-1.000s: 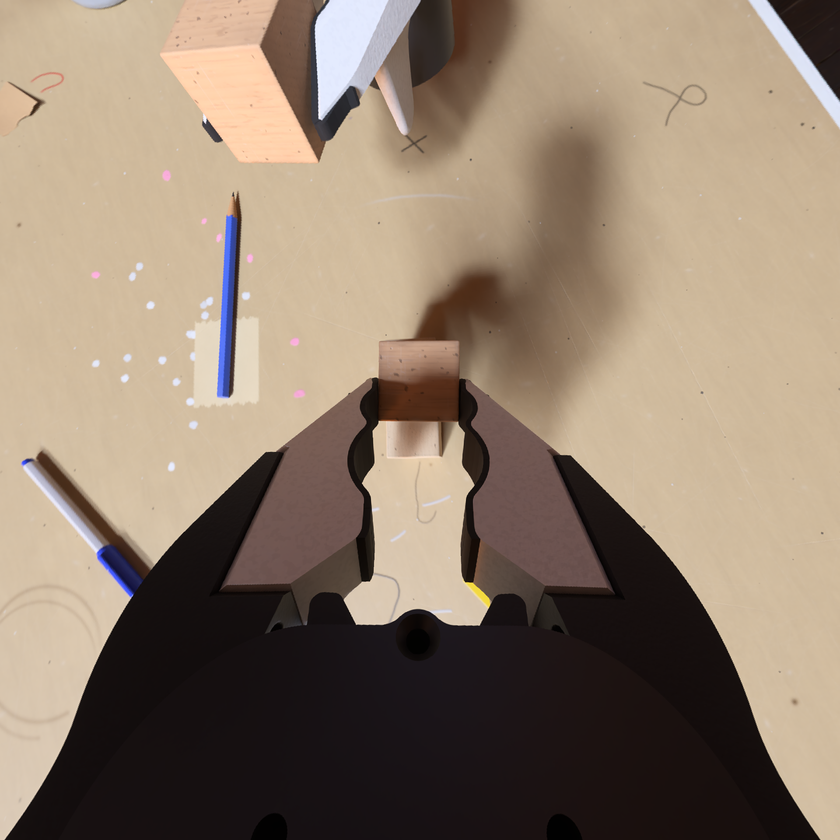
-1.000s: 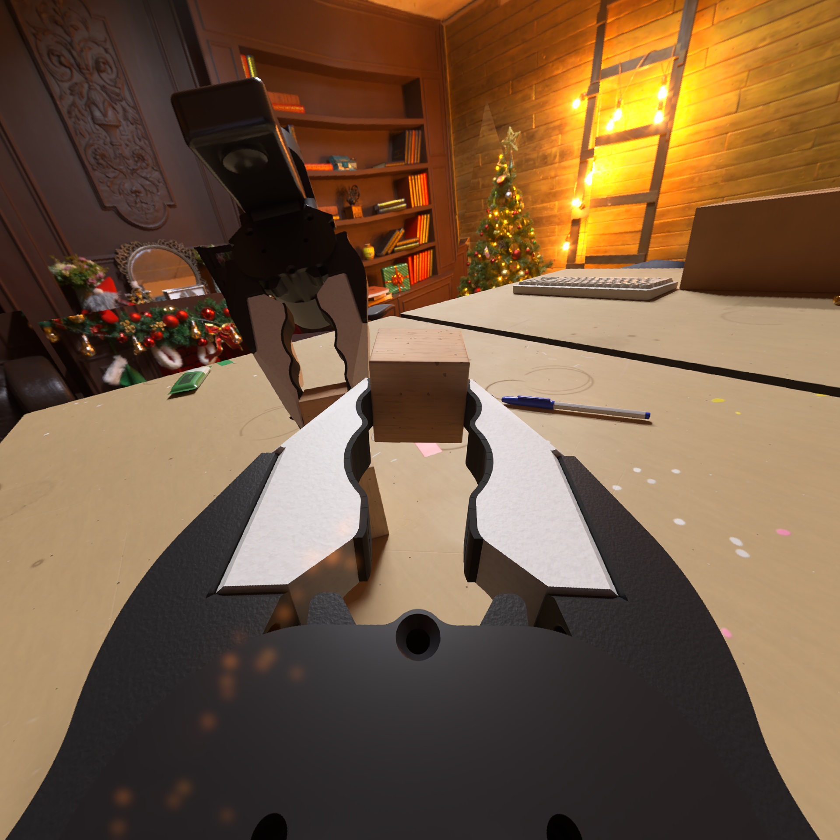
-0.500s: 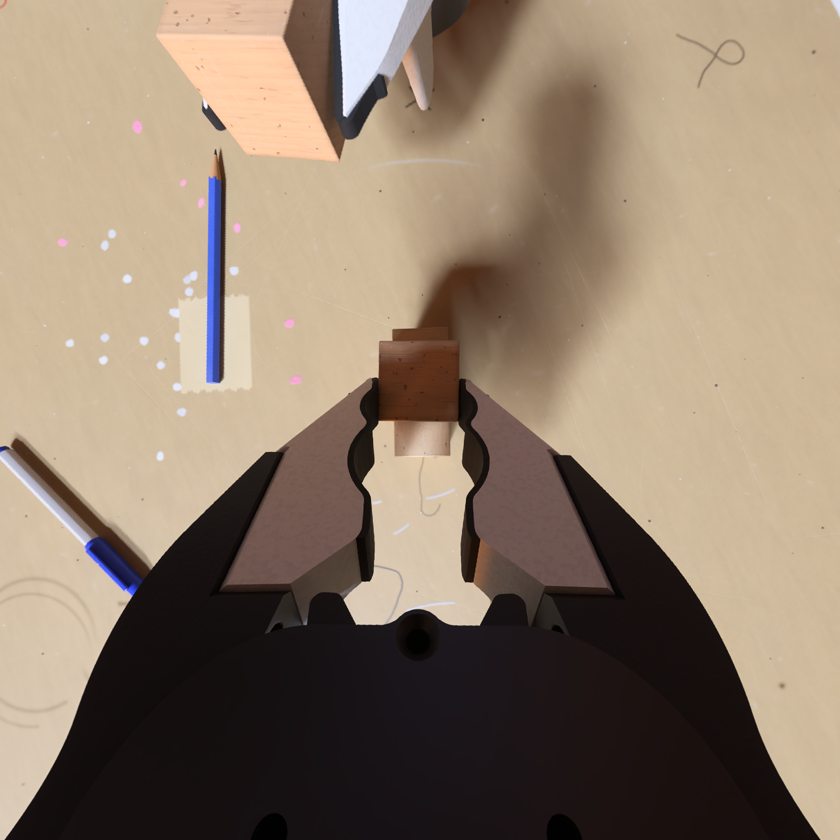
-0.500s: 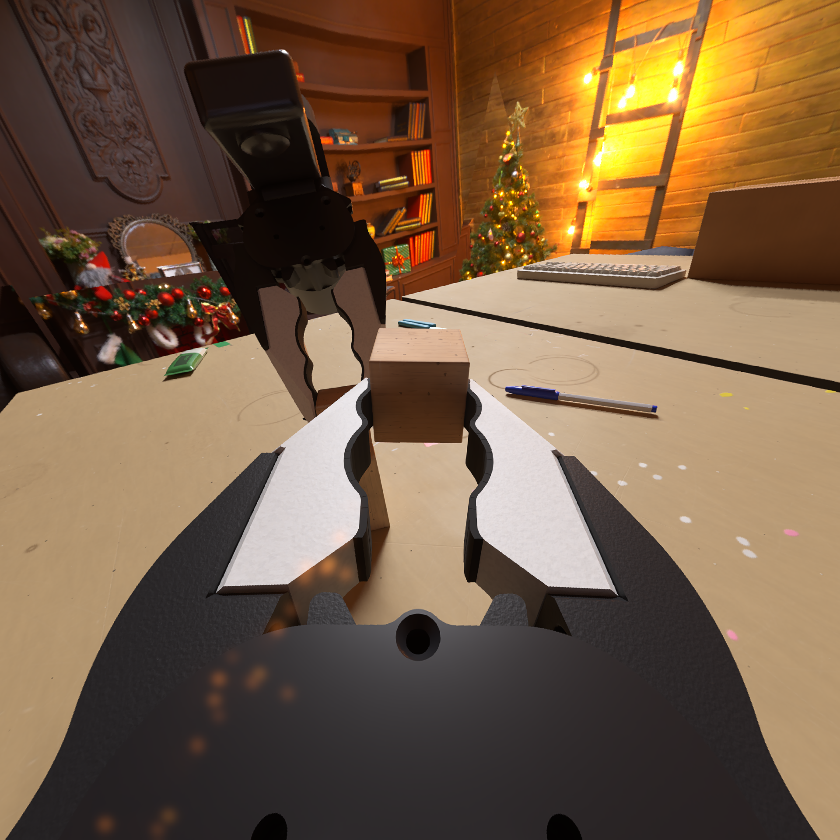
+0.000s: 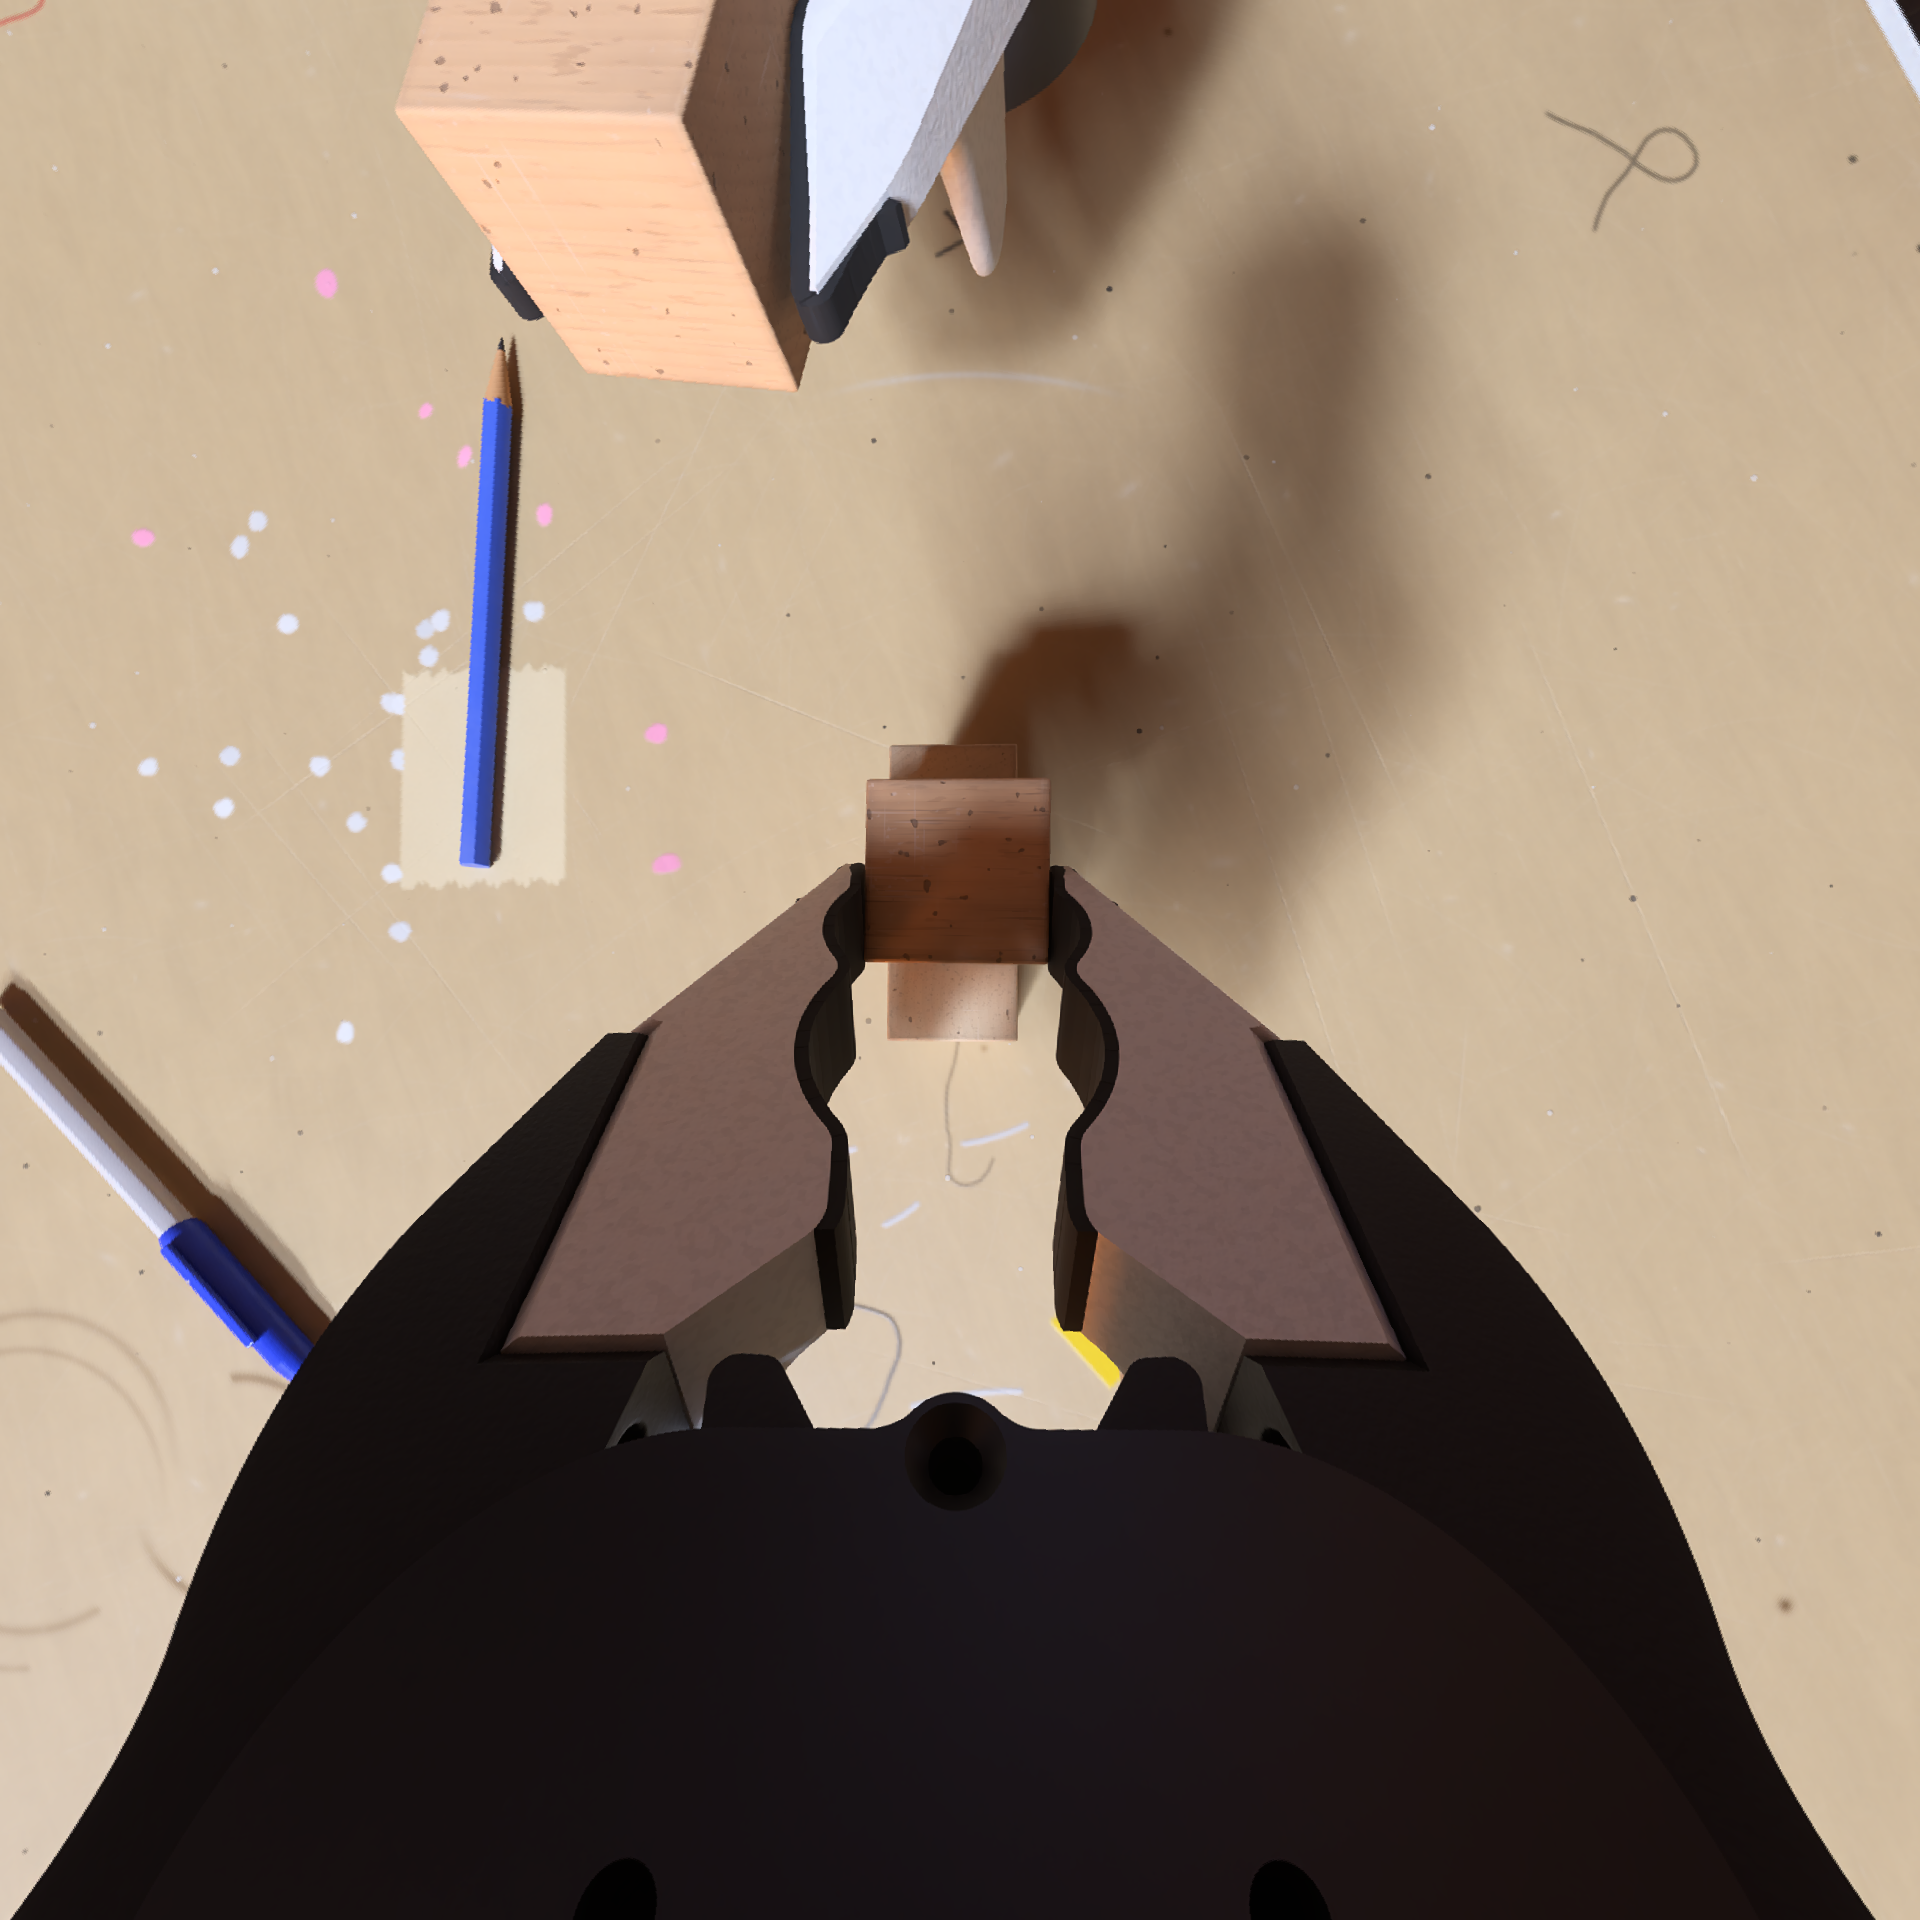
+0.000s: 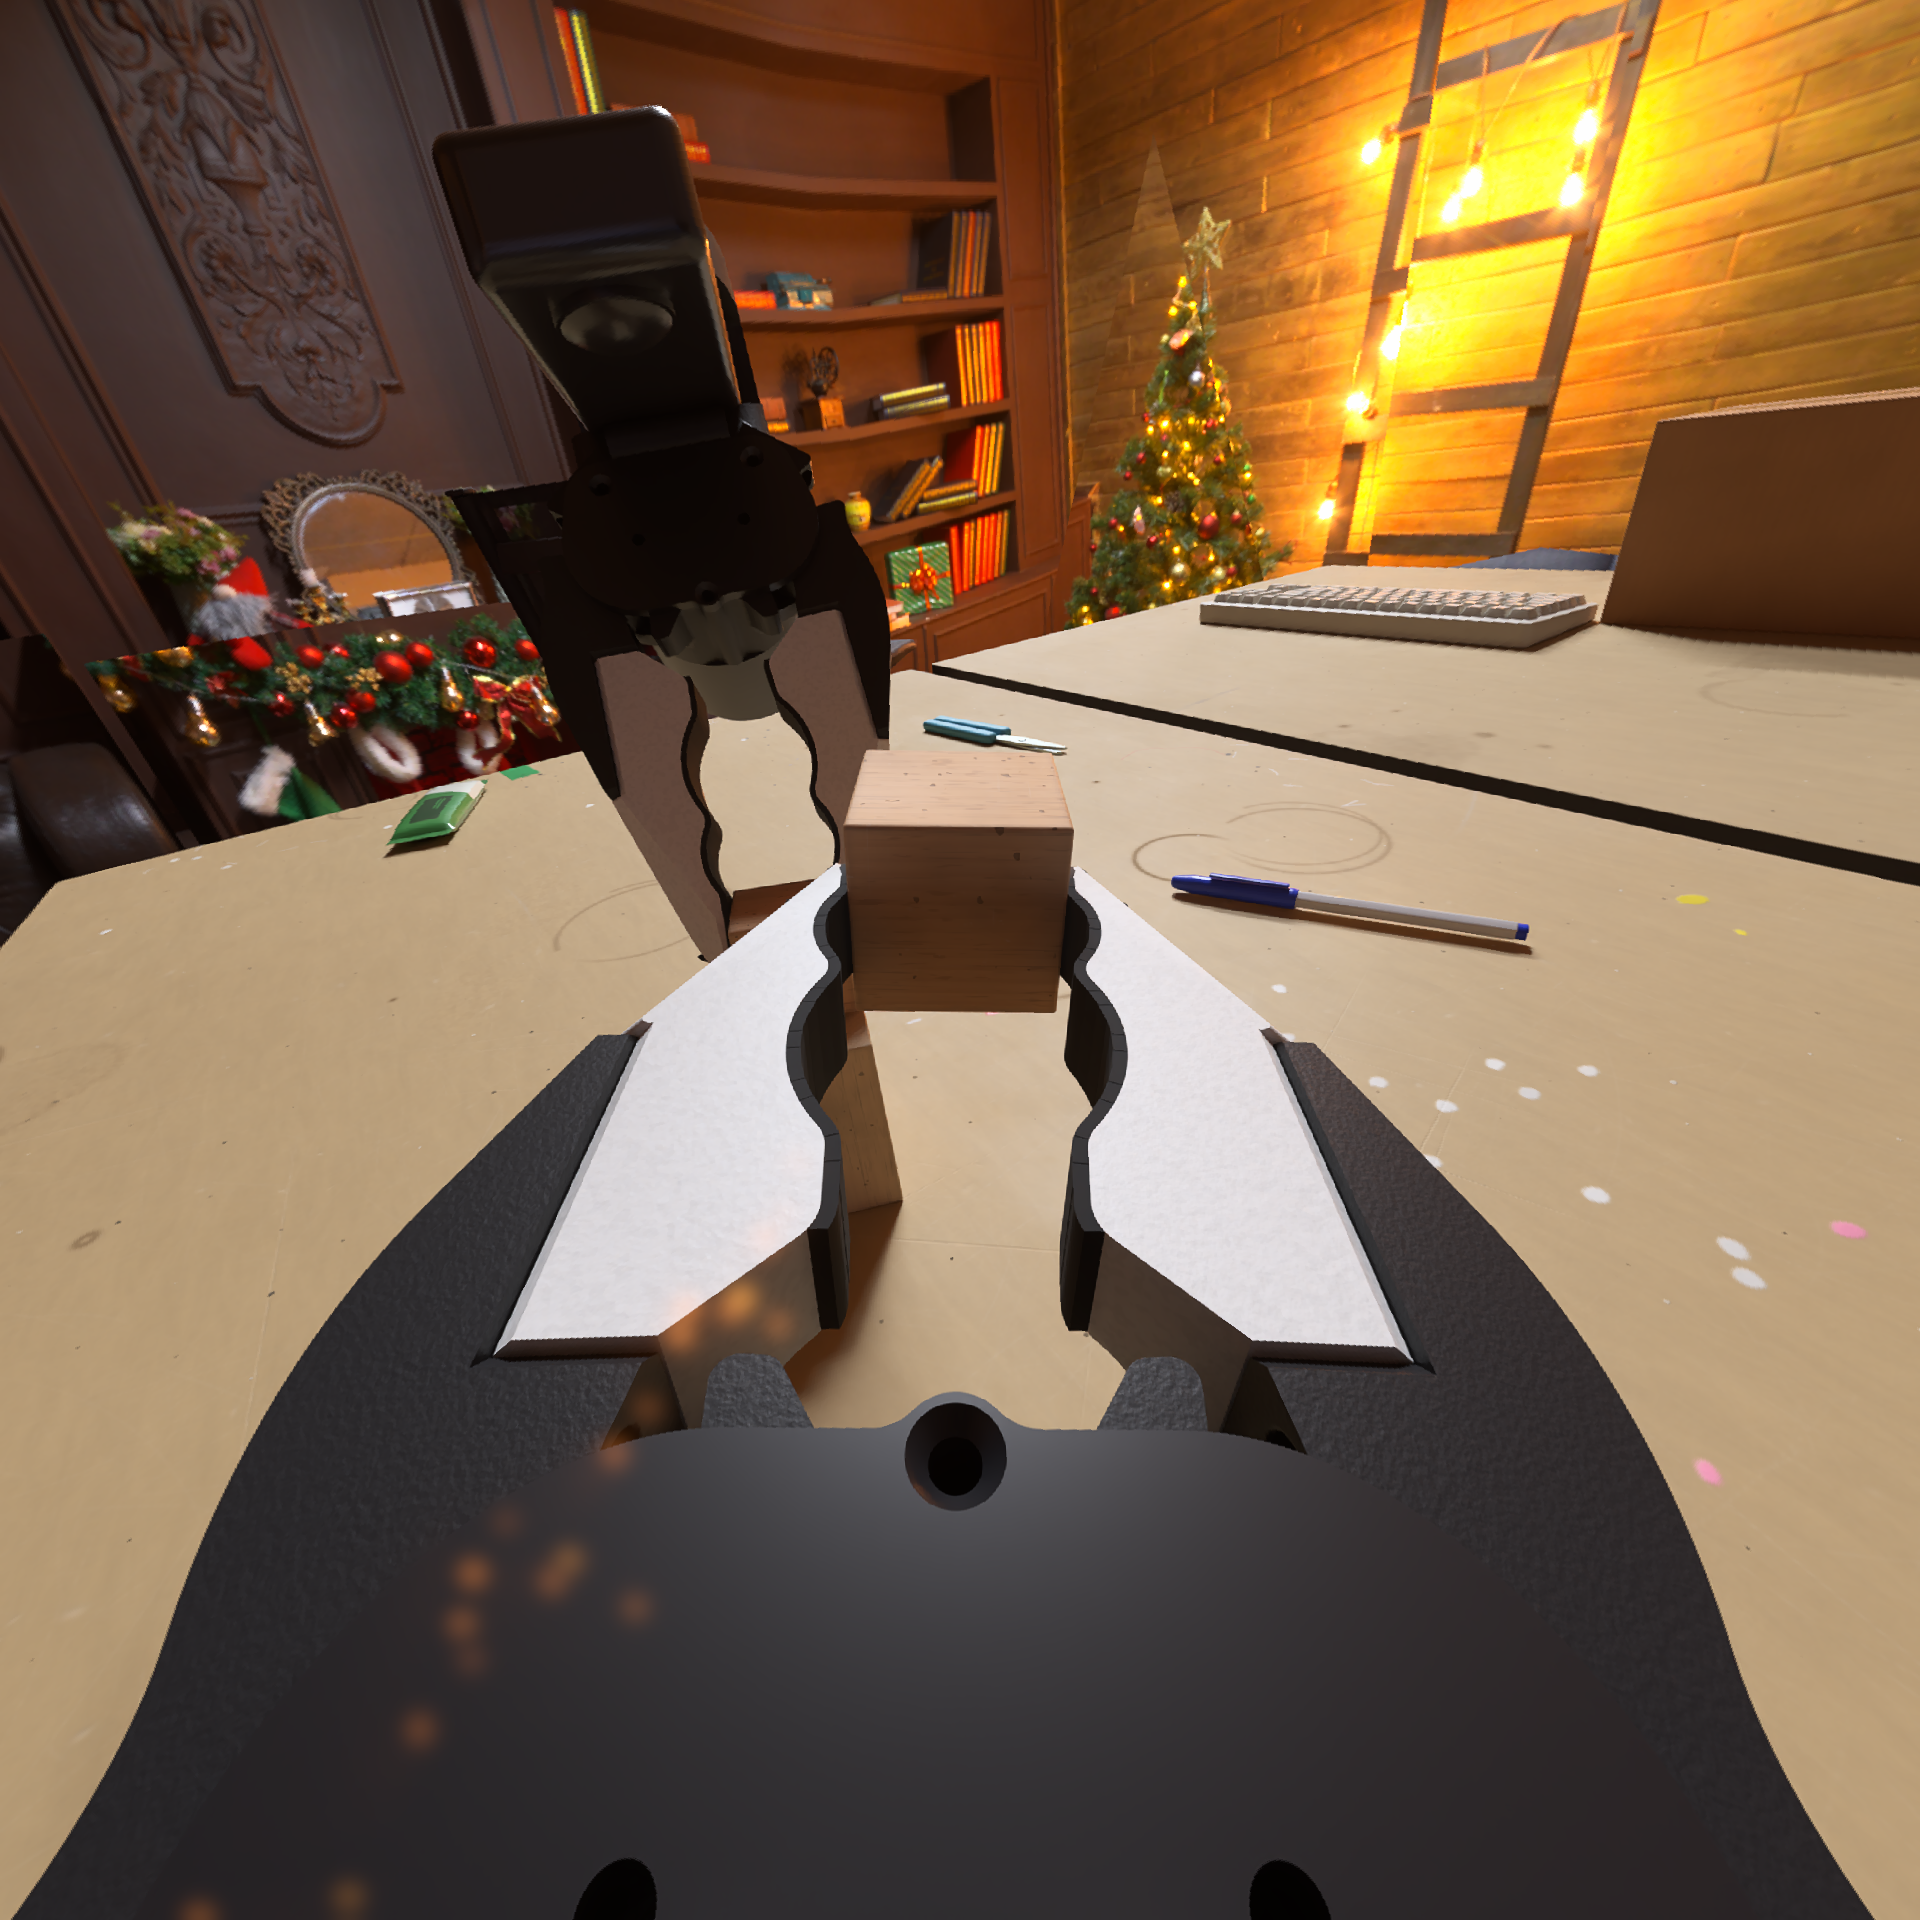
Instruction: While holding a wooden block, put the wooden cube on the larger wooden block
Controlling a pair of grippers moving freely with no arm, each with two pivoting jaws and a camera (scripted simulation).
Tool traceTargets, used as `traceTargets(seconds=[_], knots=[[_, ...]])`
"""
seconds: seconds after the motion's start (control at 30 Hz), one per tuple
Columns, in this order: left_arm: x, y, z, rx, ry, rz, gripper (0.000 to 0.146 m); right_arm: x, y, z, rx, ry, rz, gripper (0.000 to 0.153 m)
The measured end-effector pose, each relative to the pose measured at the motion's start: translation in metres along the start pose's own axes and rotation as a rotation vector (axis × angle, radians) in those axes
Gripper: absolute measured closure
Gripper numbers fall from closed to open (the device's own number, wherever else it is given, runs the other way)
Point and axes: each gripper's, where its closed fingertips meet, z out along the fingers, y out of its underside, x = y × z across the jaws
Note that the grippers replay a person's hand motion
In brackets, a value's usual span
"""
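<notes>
While my left claw point(image 5: 956, 914) points straight down at the desk point(image 5: 1455, 935), its jaws stand part closed and pinch the wooden cube point(image 5: 956, 873) by two opposite faces. The cube hangs directly over an upright wooden block point(image 5: 951, 1003) standing on the desk; whether the two touch I cannot tell. My right claw point(image 6: 956, 914) is likewise part closed, gripping a bigger wooden block point(image 6: 956, 883) clear of the desk, just beside the left one. A second ago the upright block showed only on the near side of the cube; now a strip of it also peeks out past the far side. Only the downward view shows the blue pencil point(image 5: 486, 623) lying across a patch of tape point(image 5: 530, 779). Only the right wrist view shows the keyboard point(image 6: 1397, 613), the cardboard box point(image 6: 1766, 520), the green packet point(image 6: 436, 816) and the lit Christmas tree point(image 6: 1179, 468). Both views show the blue-capped pen point(image 6: 1351, 909).
</notes>
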Motion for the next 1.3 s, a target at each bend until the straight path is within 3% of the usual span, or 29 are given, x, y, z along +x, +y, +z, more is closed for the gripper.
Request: traceTargets(seconds=[1.23, 1.3], knots=[[-0.0025, 0.0001, 0.0009, -0.014, -0.016, 0.002, 0.111, -0.0019, 0.0005, 0.0015, -0.007, -0.014, 0.004, 0.114], [-0.0016, 0.0012, 0.0018, -0.012, -0.01, -0.002, 0.097, -0.002, 0.0008, 0.0017, -0.008, -0.015, 0.005, 0.114]])
